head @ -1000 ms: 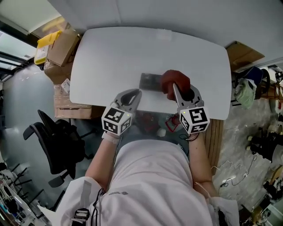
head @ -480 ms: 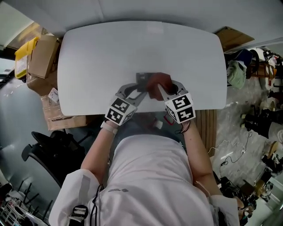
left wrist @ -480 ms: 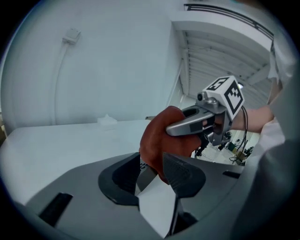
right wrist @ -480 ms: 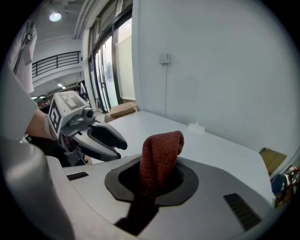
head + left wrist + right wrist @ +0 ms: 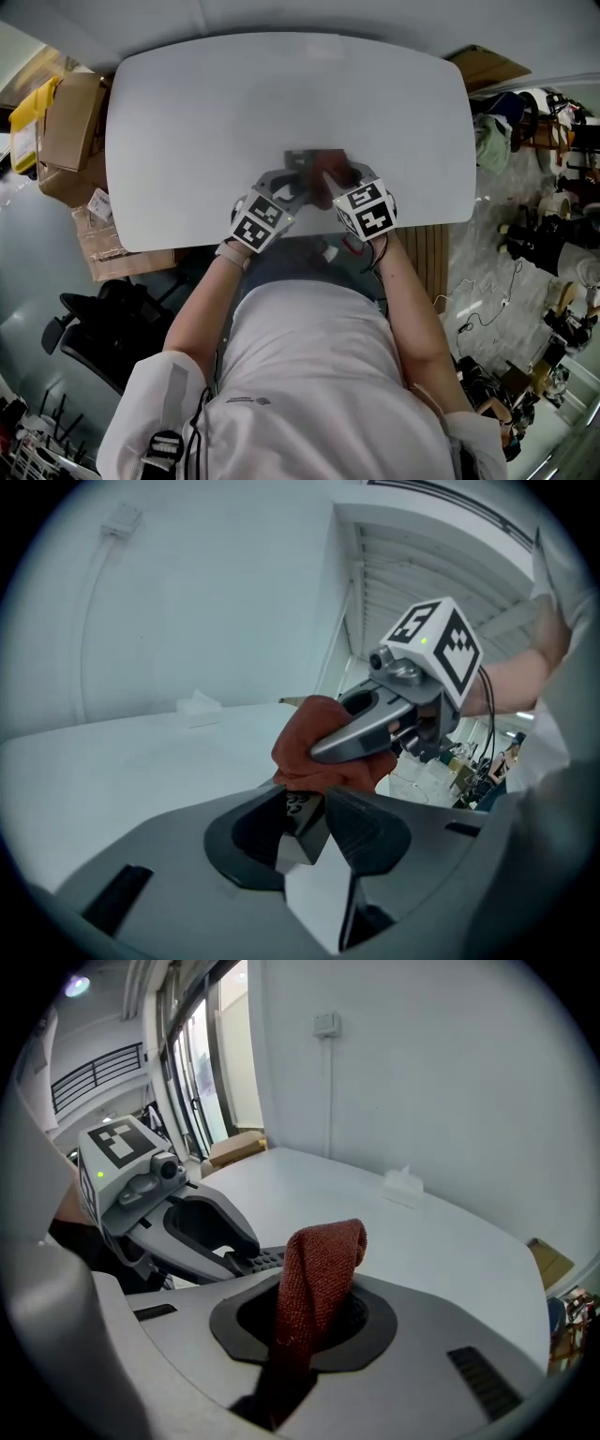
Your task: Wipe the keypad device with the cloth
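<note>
slipping is the main risk here, as i judge it. the left gripper (image 5: 321, 829) has its jaws apart, so the keypad (image 5: 300, 805) is not clamped. a push from the cloth (image 5: 319, 1269) could skate it across the smooth table (image 5: 281, 103) or spin it out from between the jaws. closing too near the corner could tip it up or press a key. the cloth is a risk too: only a narrow fold is pinched, and a hard drag might pull it free or let a bare jaw scrape the keys.

the left jaws have just been opening and stand partly apart, with the keypad's near corner between them. i see no pad pressing on it, though one pad hides an edge. the right gripper (image 5: 305, 1335) has its jaws closed tight on the red cloth, which loops up past the tips. in the left gripper view the cloth bunches over the keypad's far end, just ahead of the left tips. the right tips sit just beside the left ones. the keypad lies flat on the table, reaching away from the left jaws under the cloth.
</note>
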`<state>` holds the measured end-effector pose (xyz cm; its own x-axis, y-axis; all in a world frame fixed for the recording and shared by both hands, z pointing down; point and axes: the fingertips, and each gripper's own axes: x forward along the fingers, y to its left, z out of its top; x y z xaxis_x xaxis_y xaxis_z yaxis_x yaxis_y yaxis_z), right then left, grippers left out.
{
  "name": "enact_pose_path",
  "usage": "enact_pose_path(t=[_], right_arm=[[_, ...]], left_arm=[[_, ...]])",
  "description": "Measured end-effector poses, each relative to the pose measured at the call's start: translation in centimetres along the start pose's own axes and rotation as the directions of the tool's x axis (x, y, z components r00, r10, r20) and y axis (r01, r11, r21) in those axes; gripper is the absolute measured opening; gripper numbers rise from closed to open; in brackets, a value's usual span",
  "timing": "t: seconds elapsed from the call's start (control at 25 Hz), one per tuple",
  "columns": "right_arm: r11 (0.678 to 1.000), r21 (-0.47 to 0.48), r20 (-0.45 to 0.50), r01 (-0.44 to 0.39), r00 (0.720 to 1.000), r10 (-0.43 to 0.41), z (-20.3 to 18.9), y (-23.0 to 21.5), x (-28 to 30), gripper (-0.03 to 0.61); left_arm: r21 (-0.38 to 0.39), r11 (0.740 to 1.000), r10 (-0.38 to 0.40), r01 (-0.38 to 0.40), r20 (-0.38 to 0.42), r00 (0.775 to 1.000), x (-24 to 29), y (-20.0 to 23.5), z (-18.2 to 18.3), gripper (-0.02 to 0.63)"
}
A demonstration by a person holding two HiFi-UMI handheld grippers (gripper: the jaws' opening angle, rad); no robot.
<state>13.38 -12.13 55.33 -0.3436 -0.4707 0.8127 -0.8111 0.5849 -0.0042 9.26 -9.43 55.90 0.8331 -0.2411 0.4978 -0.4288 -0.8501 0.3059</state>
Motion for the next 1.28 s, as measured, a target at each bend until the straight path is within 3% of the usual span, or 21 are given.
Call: enact_pose_path(t=[0.32,0.6,1.0,1.28], right_arm=[[0.999,-0.046,-0.116,-0.025,0.993,0.019,-0.3,-0.3,2.2,0.061],[0.994,0.010,-0.239,-0.107,0.965,0.106,-0.7,-1.0,4.4,0.061],[0.980,0.109,-0.313,-0.168,0.930,0.194,-0.3,-2.6,8.1,0.061],[0.982,0.111,-0.321,-0.150,0.930,0.178,-0.3,-3.2,9.8,0.061]], left_arm=[[-0.019,0.999,-0.048,0.049,0.023,0.999,0.1,0.0,0.1,0.129],[-0.030,0.997,-0.066,0.067,0.052,0.996,0.1,0.0,0.2,0.129],[-0.034,0.998,-0.056,0.059,0.069,0.996,0.0,0.1,0.3,0.129],[-0.051,0.997,-0.047,0.051,0.077,0.996,0.0,0.2,0.1,0.129]])
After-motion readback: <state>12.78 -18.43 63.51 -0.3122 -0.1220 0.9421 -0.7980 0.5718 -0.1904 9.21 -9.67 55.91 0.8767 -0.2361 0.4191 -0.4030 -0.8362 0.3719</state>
